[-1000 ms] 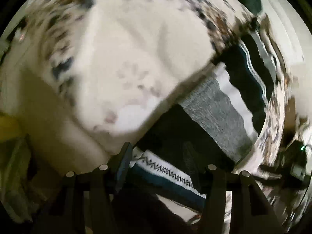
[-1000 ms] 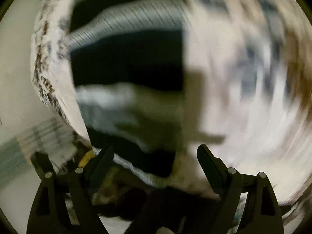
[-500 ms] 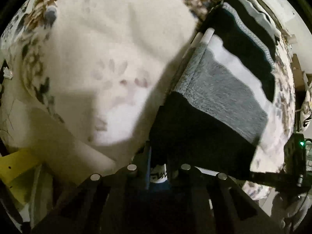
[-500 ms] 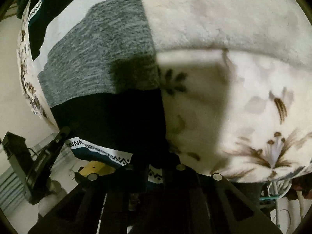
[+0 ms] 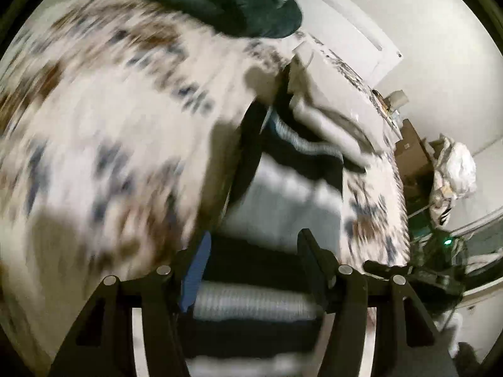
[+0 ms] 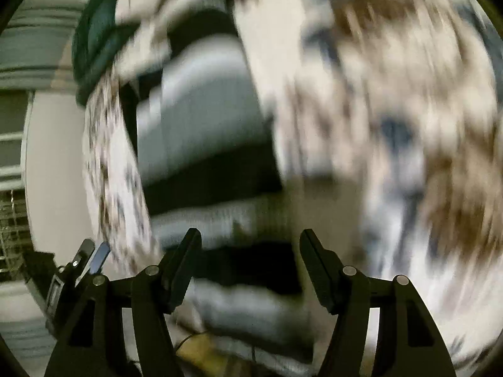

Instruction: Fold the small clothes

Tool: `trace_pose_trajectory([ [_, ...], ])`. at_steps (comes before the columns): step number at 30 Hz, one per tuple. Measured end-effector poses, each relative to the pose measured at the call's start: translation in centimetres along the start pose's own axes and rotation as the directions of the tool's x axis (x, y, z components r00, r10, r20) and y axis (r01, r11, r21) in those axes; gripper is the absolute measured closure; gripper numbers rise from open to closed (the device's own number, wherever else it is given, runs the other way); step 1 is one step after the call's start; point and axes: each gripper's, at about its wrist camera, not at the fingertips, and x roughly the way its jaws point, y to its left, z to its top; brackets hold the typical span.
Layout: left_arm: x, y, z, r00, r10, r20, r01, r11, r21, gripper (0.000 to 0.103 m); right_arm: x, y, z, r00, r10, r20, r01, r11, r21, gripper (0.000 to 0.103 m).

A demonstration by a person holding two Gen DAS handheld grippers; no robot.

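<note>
The left gripper (image 5: 253, 248) stands wide open at the bottom of its frame, its 2 fingers apart and gripping nothing. Between and beyond them the striped garment (image 5: 283, 207), dark, grey and white bands, runs up the middle of the frame on the floral bedspread (image 5: 103, 132). The right gripper (image 6: 250, 249) is likewise spread and empty, low in its frame; the striped garment (image 6: 204, 132) fills centre left. Heavy blur; it seems folded. A dark green cushion (image 5: 220, 0) sits top centre.
</note>
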Motion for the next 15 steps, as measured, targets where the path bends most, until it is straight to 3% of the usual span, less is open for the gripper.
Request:
trace_pose_trajectory([
  [5,8.4,-2.9,6.9,0.998,-0.043,-0.042,0.046,0.996,0.071,0.048,0.4,3.3,9.9,0.996,0.070,0.057,-0.066,0.995,-0.071,0.036],
  [9,14.9,-2.2,9.5,0.993,0.044,-0.108,-0.033,0.994,0.107,0.048,3.4,5.5,13.9,0.986,0.164,-0.022,-0.166,0.976,-0.140,0.036],
  [12,18.3,-0.1,10.7,0.981,0.139,-0.135,-0.123,0.985,0.121,0.048,5.8,4.6,16.5,0.999,0.036,0.025,-0.033,0.995,-0.097,0.037],
  [15,19.1,1.8,11.5,0.977,0.159,-0.144,-0.144,0.984,0.108,0.048,7.3,2.1,18.1,0.993,-0.102,0.065,0.105,0.994,-0.043,0.039],
])
